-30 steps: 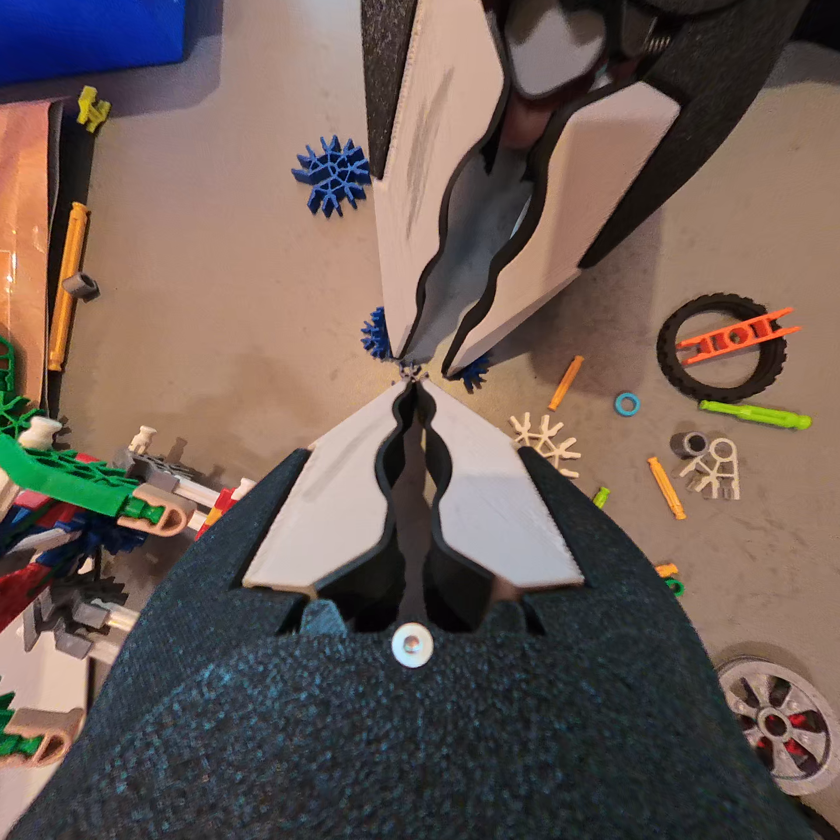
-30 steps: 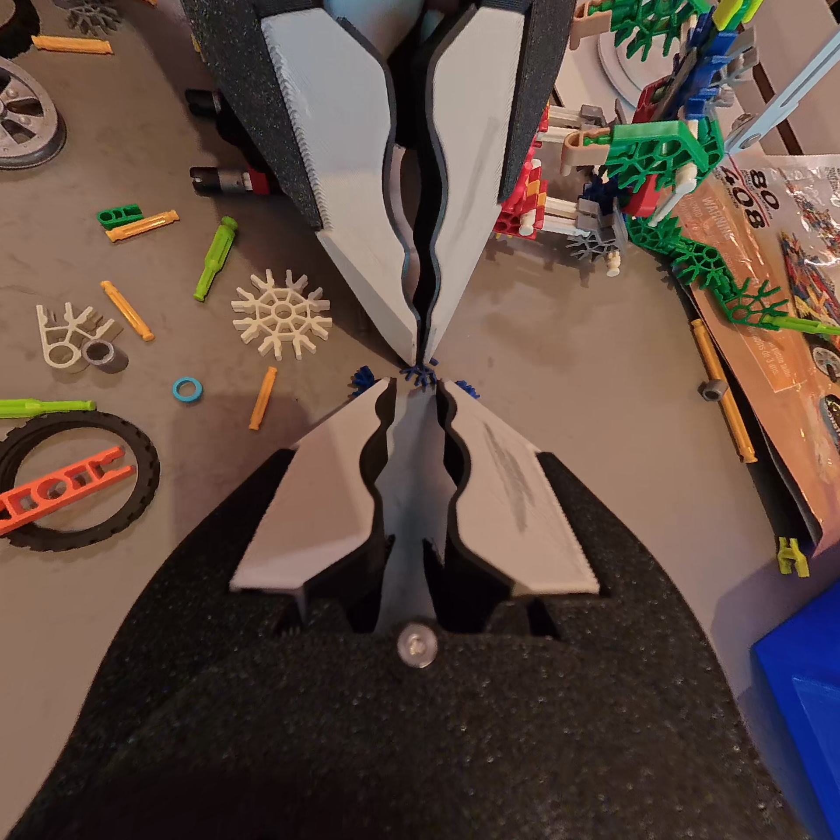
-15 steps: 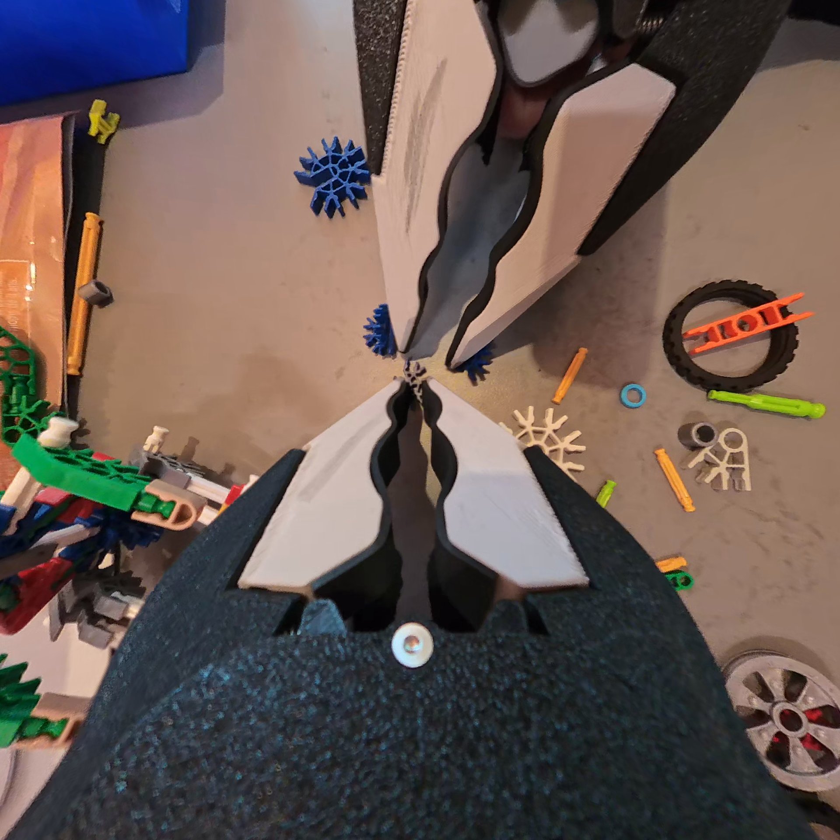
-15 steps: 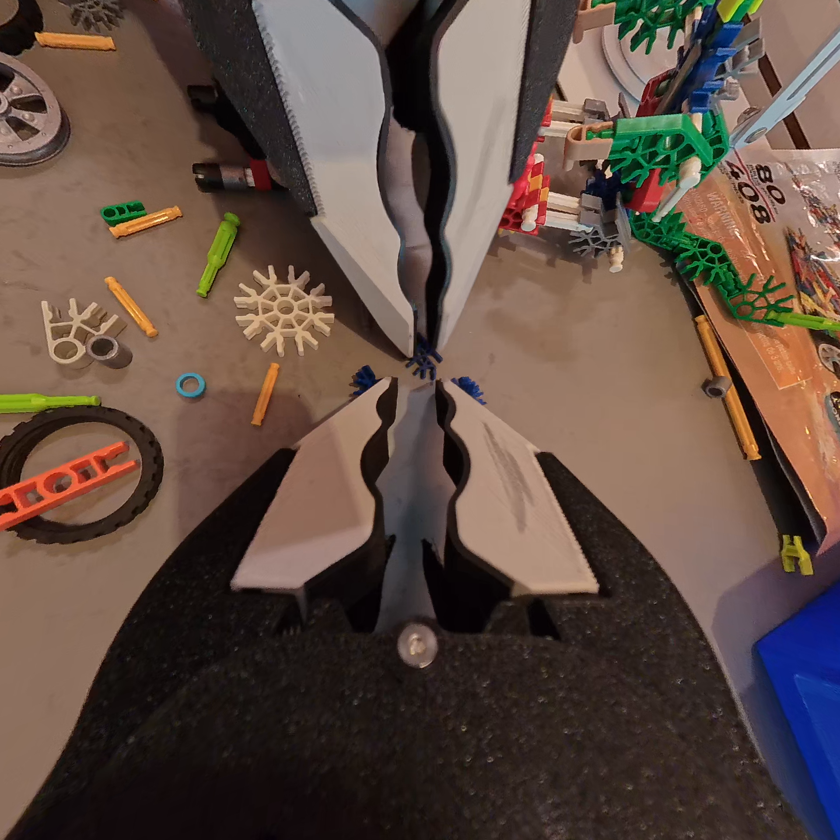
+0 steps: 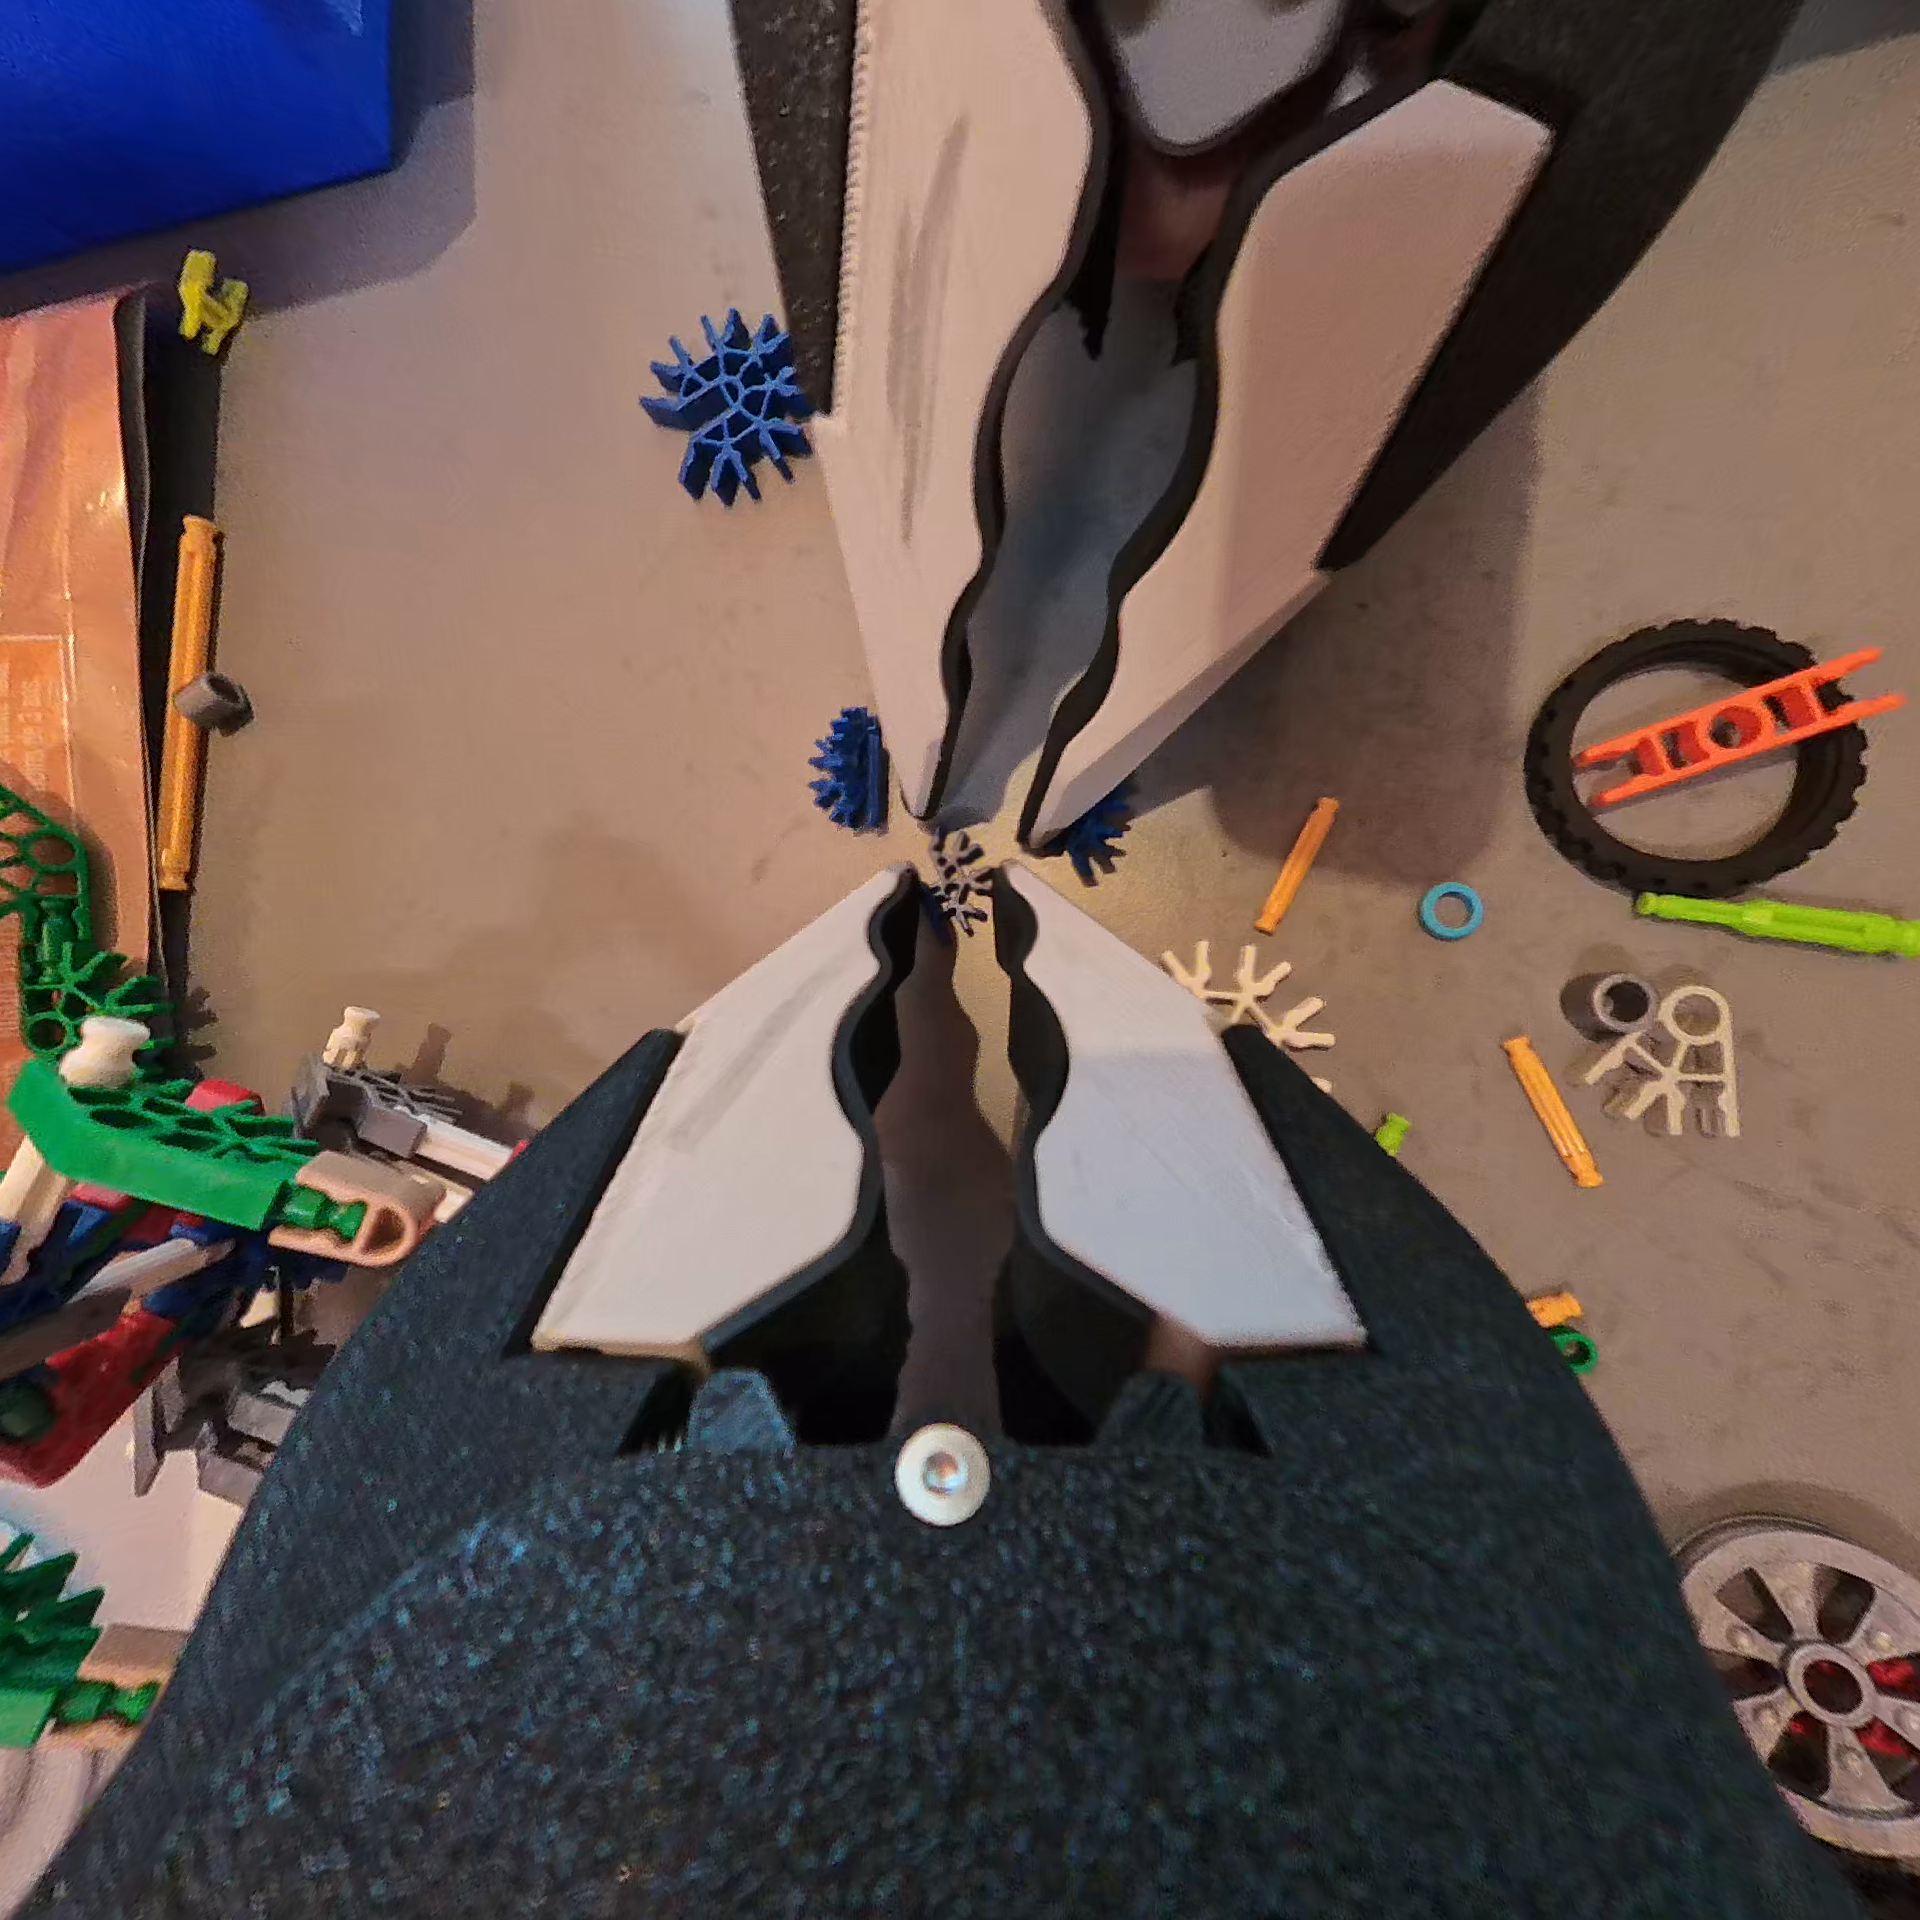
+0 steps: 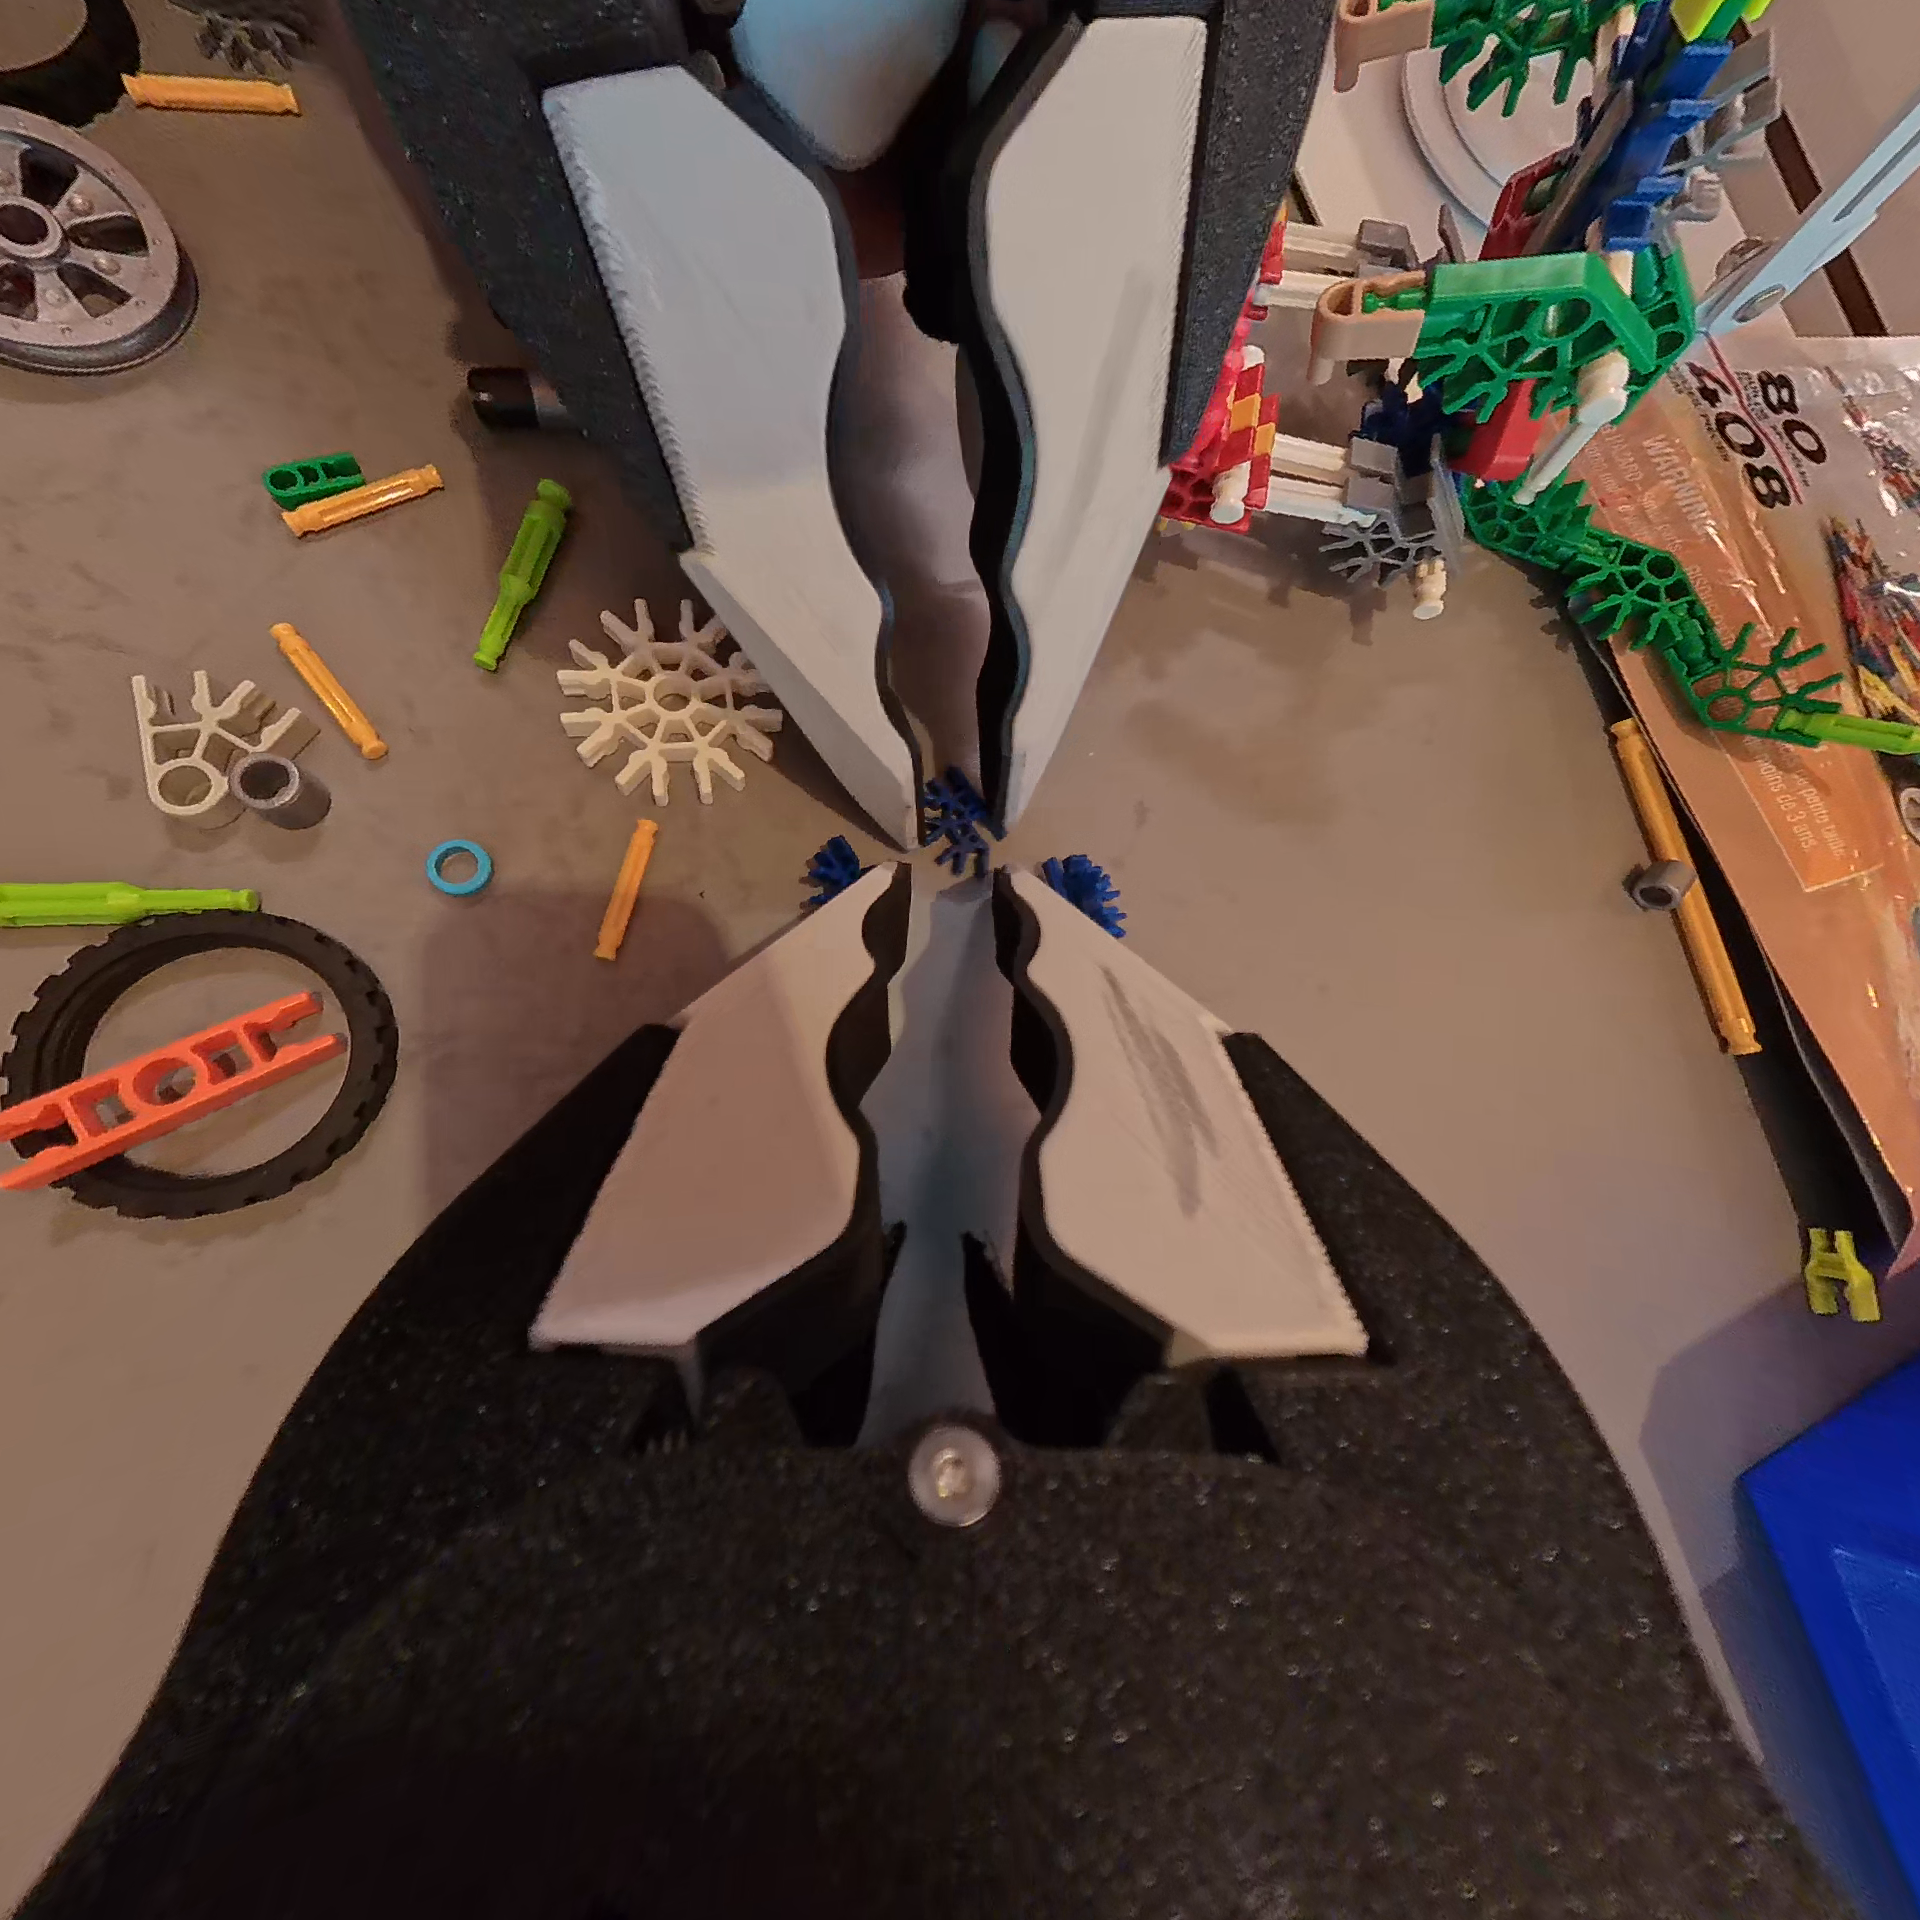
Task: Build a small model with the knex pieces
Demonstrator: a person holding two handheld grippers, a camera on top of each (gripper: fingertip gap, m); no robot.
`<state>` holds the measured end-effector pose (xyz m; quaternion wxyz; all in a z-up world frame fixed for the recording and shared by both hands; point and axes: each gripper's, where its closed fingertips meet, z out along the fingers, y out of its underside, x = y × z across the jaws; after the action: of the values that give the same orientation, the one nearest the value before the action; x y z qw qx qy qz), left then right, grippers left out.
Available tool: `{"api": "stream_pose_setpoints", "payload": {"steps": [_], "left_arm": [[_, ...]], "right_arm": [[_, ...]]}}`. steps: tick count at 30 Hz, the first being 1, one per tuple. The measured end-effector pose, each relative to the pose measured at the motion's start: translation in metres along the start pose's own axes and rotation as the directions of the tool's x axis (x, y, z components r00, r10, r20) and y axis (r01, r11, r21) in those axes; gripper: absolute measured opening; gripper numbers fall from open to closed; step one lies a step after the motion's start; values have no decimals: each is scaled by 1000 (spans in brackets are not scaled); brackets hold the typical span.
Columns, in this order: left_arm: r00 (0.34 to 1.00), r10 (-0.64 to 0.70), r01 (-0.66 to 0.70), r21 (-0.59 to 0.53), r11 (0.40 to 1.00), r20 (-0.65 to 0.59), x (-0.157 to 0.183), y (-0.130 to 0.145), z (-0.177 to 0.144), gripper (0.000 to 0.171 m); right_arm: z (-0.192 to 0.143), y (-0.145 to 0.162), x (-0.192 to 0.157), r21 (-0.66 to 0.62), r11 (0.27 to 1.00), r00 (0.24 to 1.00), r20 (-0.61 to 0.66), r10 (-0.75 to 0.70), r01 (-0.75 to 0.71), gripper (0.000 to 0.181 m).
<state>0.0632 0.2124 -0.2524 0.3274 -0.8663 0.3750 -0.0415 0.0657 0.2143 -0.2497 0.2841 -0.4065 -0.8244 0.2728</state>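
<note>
A small blue snowflake connector (image 5: 958, 881) stands on edge between the tips of the left gripper (image 5: 954, 883), whose fingers are pressed on it from both sides, and it hangs above the grey table (image 5: 499, 727). The right gripper (image 6: 951, 885) faces it tip to tip, its fingers a little apart, and just behind its tips a second blue toothed piece (image 6: 1086, 891) shows on both sides; whether they pinch it, I cannot tell. Farther out lie another blue snowflake connector (image 5: 730, 403), a white snowflake connector (image 6: 667, 698), a black tyre (image 6: 197, 1060) with an orange piece (image 6: 166, 1086) across it, and a colourful built model (image 6: 1496, 343).
</note>
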Motion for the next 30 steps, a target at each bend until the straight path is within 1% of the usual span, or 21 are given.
{"api": "stream_pose_setpoints", "payload": {"steps": [3,9,12,17,20,23,30], "left_arm": [[1000,10,-10,1,1000,9,-1,-1,0,11],[999,-30,32,28,999,-40,2,-2,-1,10],[996,-59,63,61,996,-64,3,-6,-4,0],[994,-73,77,42,996,-86,5,0,0,0],[996,-69,72,44,996,-65,1,-1,-4,0],[996,-68,70,42,997,-54,-2,0,-8,6],[999,-22,23,3,1000,-40,4,3,-3,12]], "right_arm": [[0,0,0,1,1000,1000,-1,1,-1,16],[1,-1,1,5,1000,1000,-6,2,-2,16],[2,-2,1,7,1000,1000,-9,0,0,16],[2,-2,1,6,1000,1000,-11,-2,2,16],[1,-1,2,5,1000,1000,-13,-1,1,16],[1,0,3,3,1000,1000,-13,2,-2,16],[1,0,3,3,1000,1000,-10,10,-10,16]]}}
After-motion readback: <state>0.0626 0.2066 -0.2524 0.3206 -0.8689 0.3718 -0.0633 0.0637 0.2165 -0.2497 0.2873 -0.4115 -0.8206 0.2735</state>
